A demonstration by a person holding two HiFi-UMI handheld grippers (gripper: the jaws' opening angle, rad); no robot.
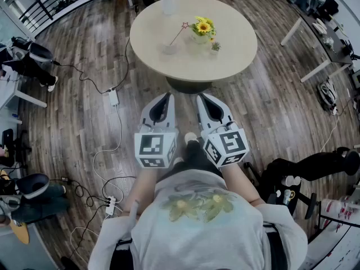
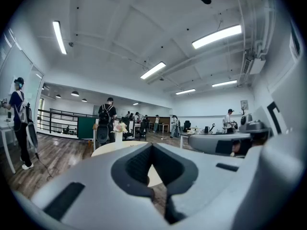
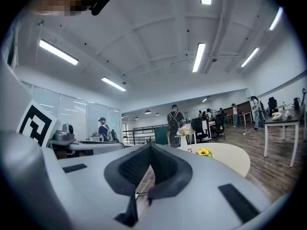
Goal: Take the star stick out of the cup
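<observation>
The star stick (image 1: 178, 35) leans in a small clear cup (image 1: 170, 49) on the round beige table (image 1: 236, 49), its pink star tip up and to the right. Both grippers hang over the wooden floor, short of the table's near edge. My left gripper (image 1: 166, 97) and right gripper (image 1: 201, 98) point at the table, side by side, each shut with nothing in it. In the left gripper view the left gripper (image 2: 152, 145) shows closed jaws, the table (image 2: 112, 149) beyond. The right gripper (image 3: 150, 145) looks the same, with the star (image 3: 190, 151) far off.
A sunflower pot (image 1: 203, 28), a small plant (image 1: 215, 47) and a white vase (image 1: 169, 3) share the table. Cables and a power strip (image 1: 113, 97) lie on the floor at left. Desks (image 1: 332, 38) stand at right. People stand in the background (image 2: 106, 121).
</observation>
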